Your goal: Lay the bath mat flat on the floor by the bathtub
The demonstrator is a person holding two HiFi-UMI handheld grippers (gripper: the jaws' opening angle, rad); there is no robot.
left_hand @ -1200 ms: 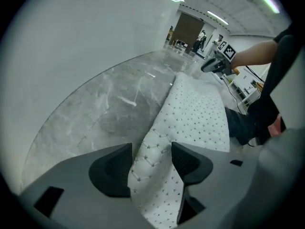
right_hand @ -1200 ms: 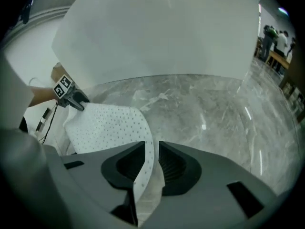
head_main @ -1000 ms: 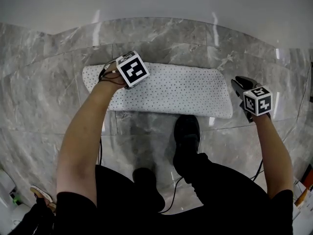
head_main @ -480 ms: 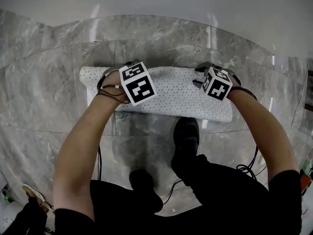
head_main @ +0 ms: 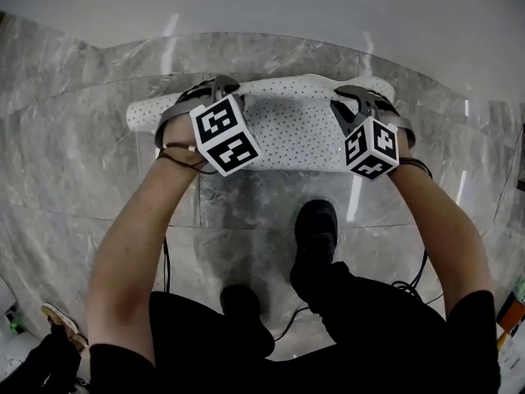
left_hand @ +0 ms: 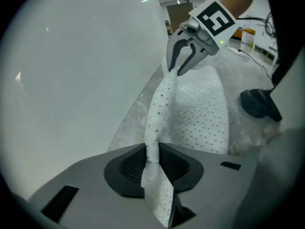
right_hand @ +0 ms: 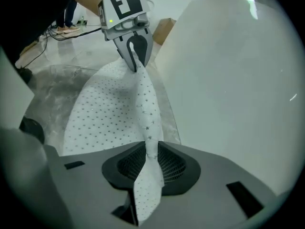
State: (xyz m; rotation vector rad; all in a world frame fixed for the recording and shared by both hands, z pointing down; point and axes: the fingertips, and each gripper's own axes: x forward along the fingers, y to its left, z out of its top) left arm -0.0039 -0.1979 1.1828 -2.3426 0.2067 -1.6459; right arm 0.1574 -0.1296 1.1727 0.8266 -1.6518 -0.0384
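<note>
Head view has my left gripper (head_main: pixel 217 87) and right gripper (head_main: pixel 358 97) both on the far long edge of the mat (head_main: pixel 291 130). The mat runs across the floor (head_main: pixel 90 162) just beside the tub (head_main: pixel 262 6). Both pairs of jaws have just been closing, and each gripper view shows the pads pinched on a thin fold of that edge. The edge is raised and stretched between my two grips. The rest of the mat slopes down to the floor towards my shoe (head_main: pixel 316 224).

I judge the risks as these:
- **Slipping:** each hold is only a narrow bite of fabric, so a tug could pull the edge out of one pair of pads. That side would then drop crumpled.
- **Tucked ends:** the ends beyond my grips hang free, the left one more, and could tuck under when I set the mat down.
- **Skew:** if one hand leads, the mat ends up skew to the tub.
- **Snags:** my shoe stands near the front edge, so the mat could land on it. The raised edge could also catch on the tub wall.
</note>
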